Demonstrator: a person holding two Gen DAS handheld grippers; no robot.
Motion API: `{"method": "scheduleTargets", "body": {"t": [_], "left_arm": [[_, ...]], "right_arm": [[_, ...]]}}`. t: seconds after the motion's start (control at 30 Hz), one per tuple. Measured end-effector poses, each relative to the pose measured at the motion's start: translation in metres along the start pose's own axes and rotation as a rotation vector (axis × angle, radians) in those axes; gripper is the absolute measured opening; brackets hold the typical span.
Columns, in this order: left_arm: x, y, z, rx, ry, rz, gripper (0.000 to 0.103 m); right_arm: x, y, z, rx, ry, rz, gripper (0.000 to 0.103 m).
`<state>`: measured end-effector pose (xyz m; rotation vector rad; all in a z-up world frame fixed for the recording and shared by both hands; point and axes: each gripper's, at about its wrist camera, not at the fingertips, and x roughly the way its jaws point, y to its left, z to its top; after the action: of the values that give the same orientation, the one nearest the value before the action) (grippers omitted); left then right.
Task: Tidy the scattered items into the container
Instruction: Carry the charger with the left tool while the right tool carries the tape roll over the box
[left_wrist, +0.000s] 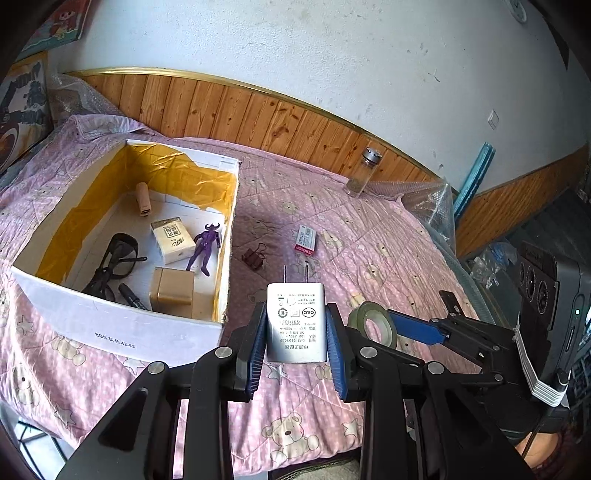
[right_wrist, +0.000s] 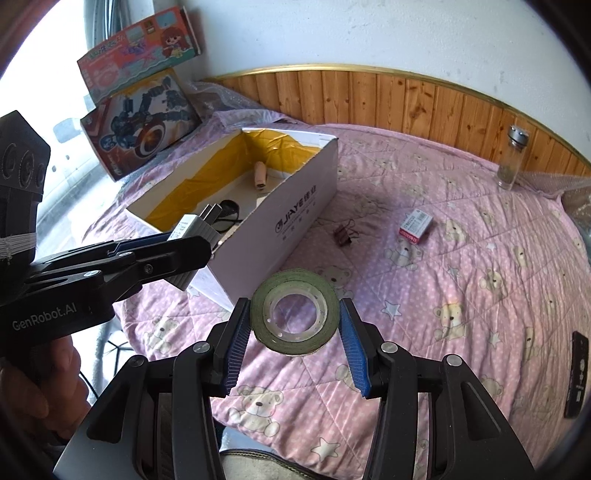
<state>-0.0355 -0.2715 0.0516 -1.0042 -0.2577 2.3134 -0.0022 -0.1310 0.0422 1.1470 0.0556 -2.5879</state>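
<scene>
My left gripper (left_wrist: 296, 325) is shut on a white charger plug (left_wrist: 296, 321), prongs pointing away, held above the quilt just right of the white box (left_wrist: 122, 325). From the right wrist view the same charger (right_wrist: 192, 230) sits over the box's near corner (right_wrist: 258, 254). My right gripper (right_wrist: 295, 314) is shut on a green tape roll (right_wrist: 295, 314), lifted over the bed; that tape roll (left_wrist: 373, 325) also shows right of the charger. On the quilt lie a binder clip (left_wrist: 254, 256) and a small red-and-white box (left_wrist: 306, 240).
The box holds a purple figure (left_wrist: 205, 248), tissue pack (left_wrist: 173, 240), brown cube (left_wrist: 171, 292), goggles (left_wrist: 114, 262) and a small tube (left_wrist: 143, 199). A glass jar (left_wrist: 360, 173) stands by the wooden wall panel. Toy boxes (right_wrist: 140, 122) lean at the back left. A dark remote (right_wrist: 577, 373) lies at the bed's right edge.
</scene>
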Motion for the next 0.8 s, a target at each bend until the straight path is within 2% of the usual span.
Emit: {"method": "scheduleTargets", "body": {"t": [0.43,0.8], "left_arm": [[-0.029,0.036,0.029,-0.078,-0.076,0.033,0.031],[-0.035,0.062,0.058,-0.114,-0.097,0.063,0.031]], "right_arm": [[-0.002,0.033,0.042,-0.107,-0.038,0.059,0.050],[0.006,0.052,0.081,-0.172,-0.062,0.089,0.050]]}}
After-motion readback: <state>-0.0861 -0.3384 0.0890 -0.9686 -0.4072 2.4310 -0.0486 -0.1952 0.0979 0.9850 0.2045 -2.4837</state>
